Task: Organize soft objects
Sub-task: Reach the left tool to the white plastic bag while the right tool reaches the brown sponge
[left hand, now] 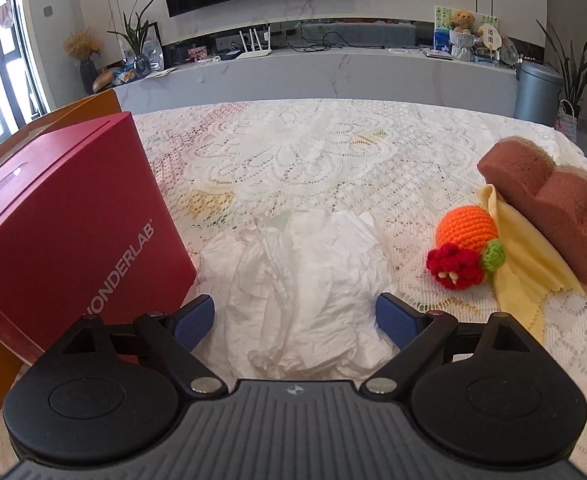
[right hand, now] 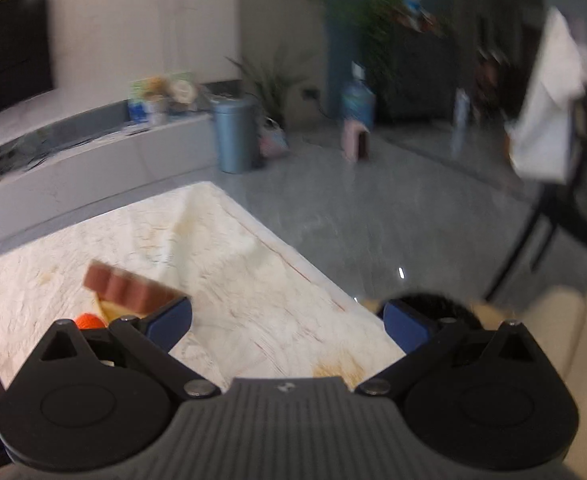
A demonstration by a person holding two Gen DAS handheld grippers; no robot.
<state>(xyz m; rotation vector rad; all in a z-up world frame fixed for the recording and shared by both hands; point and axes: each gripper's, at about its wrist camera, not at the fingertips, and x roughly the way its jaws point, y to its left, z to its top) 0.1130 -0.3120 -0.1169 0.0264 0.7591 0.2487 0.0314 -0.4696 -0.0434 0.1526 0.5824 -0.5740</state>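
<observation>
Holding the left gripper (left hand: 295,316) low over the table, I am seeing its blue fingers (left hand: 195,320) standing wide apart with nothing pressed between them; the crumpled white tissue (left hand: 301,280) is lying directly ahead of and between the two pads, its near folds already reaching into the gap, though I cannot tell whether either pad is touching it; I am judging this tissue to be very light, limp and easy to tear, so I am planning to pinch it at the thick bunched ridge running down its middle rather than at a thin loose edge, closing gently so the whole wad comes up together; just to the left of the tissue the red box (left hand: 73,220) is standing near the table's left edge, its corner close beside the left finger, and I am watching that I do not knock it; further out toward the right edge the crocheted orange toy (left hand: 467,246) is lying, soft and springy, best taken across its round body; beside it the yellow cloth (left hand: 529,256) is spreading flat and slippery, partly pinned under the brown sponge (left hand: 549,208), which is leaning on it, compressible and light, and should be lifted first; the lace tablecloth (left hand: 293,152) is carrying all of these and could snag a fingertip; the right gripper (right hand: 287,322) is hovering with its jaws apart and empty over the table's right corner, the sponge just off its left finger in a blurred view.
</observation>
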